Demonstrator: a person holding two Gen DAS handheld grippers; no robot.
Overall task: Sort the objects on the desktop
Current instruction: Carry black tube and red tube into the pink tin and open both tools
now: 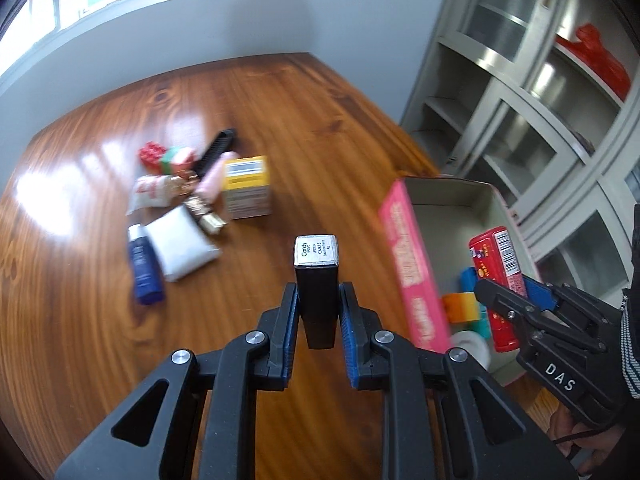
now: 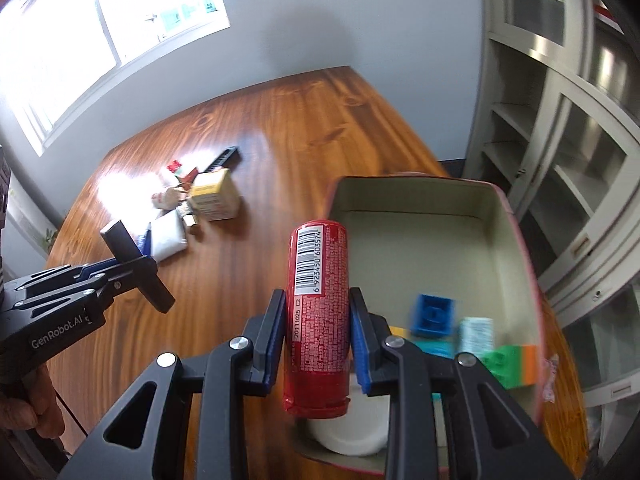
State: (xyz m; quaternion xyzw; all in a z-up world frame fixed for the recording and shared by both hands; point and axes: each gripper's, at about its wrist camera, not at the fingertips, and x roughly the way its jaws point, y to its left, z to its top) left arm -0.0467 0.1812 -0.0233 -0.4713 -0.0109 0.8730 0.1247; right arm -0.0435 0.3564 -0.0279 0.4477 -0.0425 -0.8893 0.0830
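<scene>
Red cylindrical tube (image 2: 318, 316), rigid and light by my guess, sits mid-body in my clamped right gripper (image 2: 318, 332) above the pink-sided box (image 2: 516, 216); my left gripper (image 1: 319, 312) pinches a black lipstick case (image 1: 316, 280).

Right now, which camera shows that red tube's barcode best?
The right wrist view: the red tube fills the middle, clamped in the right hand-held gripper, with its barcode facing the lens and sharp. The left wrist view catches the same tube small at the right edge, partly behind the gripper.
</scene>
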